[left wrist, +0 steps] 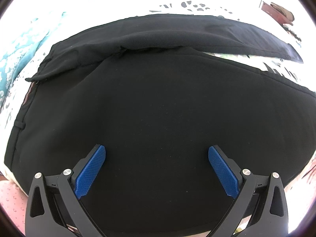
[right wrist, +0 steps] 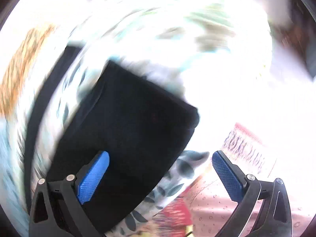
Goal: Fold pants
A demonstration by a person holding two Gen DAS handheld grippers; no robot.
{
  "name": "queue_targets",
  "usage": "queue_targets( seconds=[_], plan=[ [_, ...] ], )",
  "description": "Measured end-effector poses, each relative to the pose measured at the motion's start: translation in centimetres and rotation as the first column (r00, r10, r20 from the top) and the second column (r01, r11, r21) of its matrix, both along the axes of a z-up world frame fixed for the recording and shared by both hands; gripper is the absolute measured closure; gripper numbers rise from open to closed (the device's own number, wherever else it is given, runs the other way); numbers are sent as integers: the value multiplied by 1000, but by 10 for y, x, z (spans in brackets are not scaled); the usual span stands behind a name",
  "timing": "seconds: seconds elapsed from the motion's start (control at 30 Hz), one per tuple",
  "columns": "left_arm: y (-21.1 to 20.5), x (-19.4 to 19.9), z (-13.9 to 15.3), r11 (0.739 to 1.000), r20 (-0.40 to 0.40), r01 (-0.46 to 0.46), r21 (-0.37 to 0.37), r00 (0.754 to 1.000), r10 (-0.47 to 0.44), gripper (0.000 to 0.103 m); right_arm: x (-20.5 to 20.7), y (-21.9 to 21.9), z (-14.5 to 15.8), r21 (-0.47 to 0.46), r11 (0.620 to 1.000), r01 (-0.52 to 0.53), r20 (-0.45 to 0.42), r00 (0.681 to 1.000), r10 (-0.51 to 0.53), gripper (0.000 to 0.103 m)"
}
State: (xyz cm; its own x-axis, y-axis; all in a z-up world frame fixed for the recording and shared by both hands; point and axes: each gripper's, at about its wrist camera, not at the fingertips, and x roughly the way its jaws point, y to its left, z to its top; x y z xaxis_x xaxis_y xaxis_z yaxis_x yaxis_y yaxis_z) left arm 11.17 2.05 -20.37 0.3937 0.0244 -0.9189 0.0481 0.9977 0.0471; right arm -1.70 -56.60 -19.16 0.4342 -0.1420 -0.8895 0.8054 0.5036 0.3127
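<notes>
Bedding [left wrist: 23, 45], patterned white and teal, soft and rumpled, bearing everything else; overexposed in both views. Pants [left wrist: 158, 102], black, matte, medium-weight woven cloth, spread flat on the bedding, waistband to the left with a belt loop, two legs running right with a strip of bedding showing between them; the far leg's upper part carries a diagonal crease. Judged limp, light and non-slip, apt to sag and drag when lifted; best taken at a firm edge, the waistband or a leg hem, not mid-panel. In the blurred right view a leg end [right wrist: 134, 130] lies squarely cut near the fingers. Left gripper [left wrist: 157, 154], black frame, blue knurled pads [left wrist: 90, 172], jaws wide apart, empty, above the seat panel. Right gripper [right wrist: 160, 159], same make, jaws wide, empty, straddling the leg's edge; contact cannot be told.
</notes>
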Motion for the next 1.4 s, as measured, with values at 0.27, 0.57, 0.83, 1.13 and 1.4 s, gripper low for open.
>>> queue_targets(
  seconds=[0.27, 0.57, 0.83, 1.13, 1.4],
  plan=[
    [39, 30, 44, 989, 110, -148, -29, 983, 150, 0, 82, 52, 107, -229, 915, -333, 242, 891, 384, 0],
    [65, 64, -12, 971, 99, -238, -2, 966, 237, 0, 267, -8, 88, -89, 879, -468, 130, 870, 476, 0],
    [68, 56, -20, 972, 194, -232, -23, 953, 232, 0, 355, -65, 49, -43, 846, -531, -55, 847, 529, 31],
    [66, 58, -23, 972, 214, -234, -11, 949, 231, 0, 399, -54, -9, -43, 808, -588, -142, 804, 577, 65],
    [65, 58, -22, 971, 221, -237, -7, 947, 233, 0, 304, 32, 83, -261, 631, -731, 89, 632, 769, 97]
  ],
)
